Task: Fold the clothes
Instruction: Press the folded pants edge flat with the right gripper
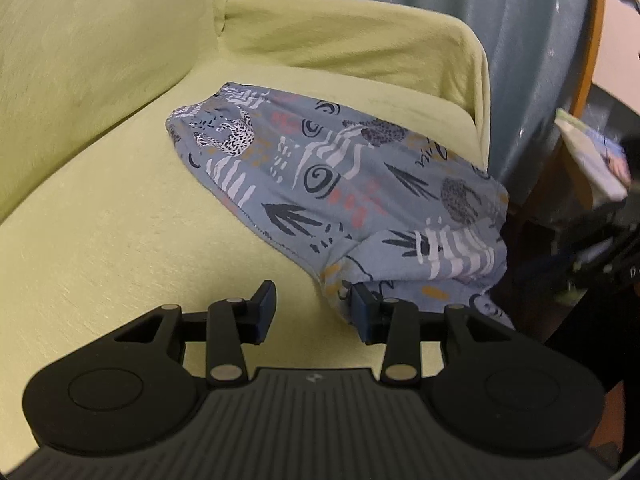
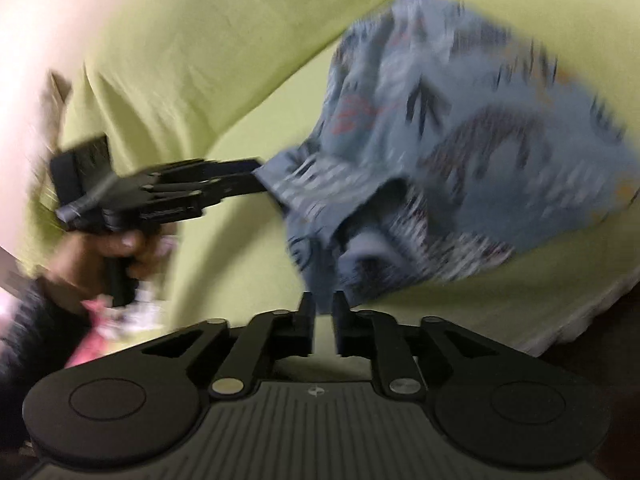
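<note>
Low in the left wrist frame, our left hand-held gripper [image 1: 314,308] is spread wide, with one finger touching the near edge of the cloth [image 1: 340,184]. That blue patterned cloth lies in the middle of the frame on the green sofa [image 1: 100,220], bunched at its near end. In the blurry right wrist frame, our right hand-held gripper [image 2: 324,312] is almost pressed together with nothing in it, just below the cloth. We think we are reaching for an edge. Next we need a firm pinch on one layer only.
</note>
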Tool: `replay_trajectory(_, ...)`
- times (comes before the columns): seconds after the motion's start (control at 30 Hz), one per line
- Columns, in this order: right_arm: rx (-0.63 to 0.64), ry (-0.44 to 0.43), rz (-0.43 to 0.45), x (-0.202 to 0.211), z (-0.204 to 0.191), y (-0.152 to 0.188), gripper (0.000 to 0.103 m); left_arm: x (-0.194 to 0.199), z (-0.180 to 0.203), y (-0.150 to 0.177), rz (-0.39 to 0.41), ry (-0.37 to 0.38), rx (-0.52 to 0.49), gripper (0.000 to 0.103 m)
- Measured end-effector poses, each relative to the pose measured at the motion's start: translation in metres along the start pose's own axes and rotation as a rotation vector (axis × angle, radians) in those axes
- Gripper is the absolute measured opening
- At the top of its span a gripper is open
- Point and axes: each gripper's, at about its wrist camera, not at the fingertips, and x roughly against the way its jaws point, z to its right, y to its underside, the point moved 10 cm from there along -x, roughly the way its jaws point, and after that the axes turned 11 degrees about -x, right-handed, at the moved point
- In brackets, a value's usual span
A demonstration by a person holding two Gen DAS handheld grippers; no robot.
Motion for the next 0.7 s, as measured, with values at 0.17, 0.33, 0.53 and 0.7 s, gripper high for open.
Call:
replay_trajectory(0.17,0.123,0.074,0.072,-0.006,-0.009,-0.005,0.043,-0.006,0.012,0.004,-0.012,0.028,-0.032,0.035)
replay_trajectory(0.33,0.247,0.149,0.145,-0.011,-0.018,-0.010,0.045,-0.018,0.015,0.012,-0.054,0.004,-0.028,0.033)
replay_trajectory(0.53,0.387,0.234,0.229,-0.015,-0.031,-0.017,0.044,-0.015,0.011,0.017,-0.016,0.037,0.084,0.026)
replay_trajectory(0.7,0.304,0.216,0.220,-0.013,-0.020,-0.008,0.044,-0.013,0.000,0.017,0.003,0.036,0.198,0.001)
